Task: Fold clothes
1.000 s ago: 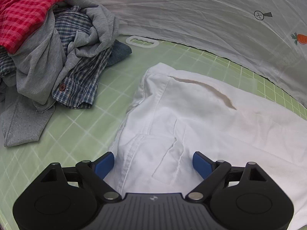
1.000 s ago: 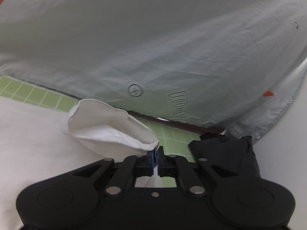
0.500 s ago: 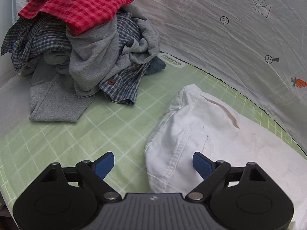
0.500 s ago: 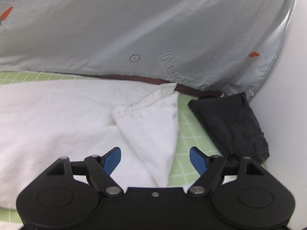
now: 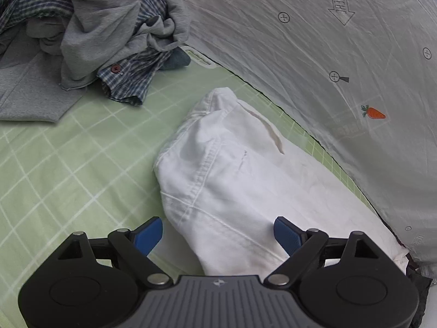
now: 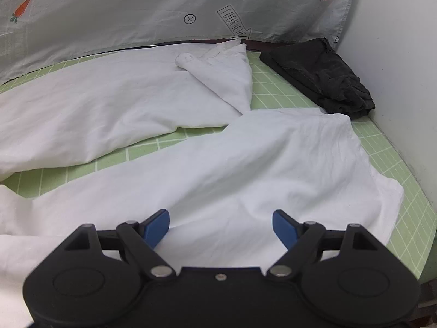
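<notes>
1. The left gripper (image 5: 218,231) has its two blue-padded jaws spread wide and holds nothing; the waist end of the white cotton trousers (image 5: 232,180) lies between and in front of the jaws, on the light green mat with a white grid (image 5: 68,158).
2. The right gripper (image 6: 220,222) is also spread wide and empty, with one white trouser leg (image 6: 245,164) lying under and ahead of it.
3. In the right wrist view the trousers (image 6: 103,104) spread over the green mat (image 6: 273,93) in two legs with a strip of mat showing between them. The end of the far leg (image 6: 226,73) is turned back on itself in a triangle shape.
4. A folded black garment (image 6: 319,73) lies at the far right corner of the mat, next to the white wall (image 6: 396,68), near the trousers but apart from them.
5. A loose heap of unfolded clothes (image 5: 109,27), grey, blue checked and red checked, sits at the far left of the mat, apart from the trousers.
6. A grey sheet with carrot and arrow prints (image 5: 327,54) hangs behind the mat.
</notes>
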The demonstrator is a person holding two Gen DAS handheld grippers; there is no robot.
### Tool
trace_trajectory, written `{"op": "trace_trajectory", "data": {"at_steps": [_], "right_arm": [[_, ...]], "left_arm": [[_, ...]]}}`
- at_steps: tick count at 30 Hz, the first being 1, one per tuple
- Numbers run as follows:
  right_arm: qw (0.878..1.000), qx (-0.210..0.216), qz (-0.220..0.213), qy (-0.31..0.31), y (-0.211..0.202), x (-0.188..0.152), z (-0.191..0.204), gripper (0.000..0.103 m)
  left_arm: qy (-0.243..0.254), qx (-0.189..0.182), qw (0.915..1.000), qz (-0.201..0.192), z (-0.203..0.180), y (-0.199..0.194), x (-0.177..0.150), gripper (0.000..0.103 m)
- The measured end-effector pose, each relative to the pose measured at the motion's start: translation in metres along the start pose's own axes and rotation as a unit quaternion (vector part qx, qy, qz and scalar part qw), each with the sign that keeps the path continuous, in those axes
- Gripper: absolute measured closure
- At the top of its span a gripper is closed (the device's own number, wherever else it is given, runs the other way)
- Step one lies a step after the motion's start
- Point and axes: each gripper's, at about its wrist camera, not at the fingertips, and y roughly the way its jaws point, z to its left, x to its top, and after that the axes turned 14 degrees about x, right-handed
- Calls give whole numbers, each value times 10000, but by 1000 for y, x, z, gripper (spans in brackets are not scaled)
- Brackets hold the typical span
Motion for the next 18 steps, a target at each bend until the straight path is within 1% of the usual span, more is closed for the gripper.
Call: {"op": "trace_trajectory", "data": {"at_steps": [2, 3, 4, 5, 6, 7, 8, 10, 11, 13, 14, 16, 17, 18], "right_arm": [[9999, -52, -38, 100, -8, -7, -5, 20], [9999, -84, -47, 135, -12, -11, -7, 20], [9998, -130, -54, 163, -17, -16, -9, 20], [9996, -178, -58, 193, -20, -20, -11, 20], [9994, -233, -51, 235, -23, -23, -14, 19], [9991, -285, -28, 296, -24, -26, -18, 19], [9988, -334, -2, 368, -24, -29, -21, 19], [9976, -387, 65, 570, -21, -33, -30, 19], [9970, -410, 75, 649, -20, -32, -34, 19], [9959, -450, 88, 783, -17, -30, -41, 19], [9959, -453, 69, 780, -15, -27, -43, 19], [9959, -461, 35, 775, -12, -21, -46, 20], [9958, -461, 36, 784, -8, -18, -48, 20], [9958, -448, 52, 803, -6, -15, -48, 20]], "left_arm": [[189, 40, 9998, -1, -15, 9, -1, 17], [306, 95, 9995, -47, -22, 11, -1, 23], [471, 182, 9986, -175, -29, 11, 1, 39], [657, 263, 9969, -337, -38, 9, 4, 50], [776, 301, 9952, -511, -46, 7, 8, 56], [823, 293, 9937, -697, -53, 3, 13, 72], [834, 221, 9926, -849, -62, 0, 22, 84], [871, -81, 9907, -1046, -87, -3, 41, 88], [972, -214, 9885, -1141, -103, -3, 46, 89], [1324, -420, 9818, -1297, -141, -2, 50, 89], [1494, -513, 9795, -1253, -159, 4, 48, 89], [1714, -722, 9786, -885, -186, 30, 37, 89], [1835, -759, 9782, -602, -196, 48, 27, 89], [2031, -704, 9762, -297, -205, 67, 15, 89]]}}
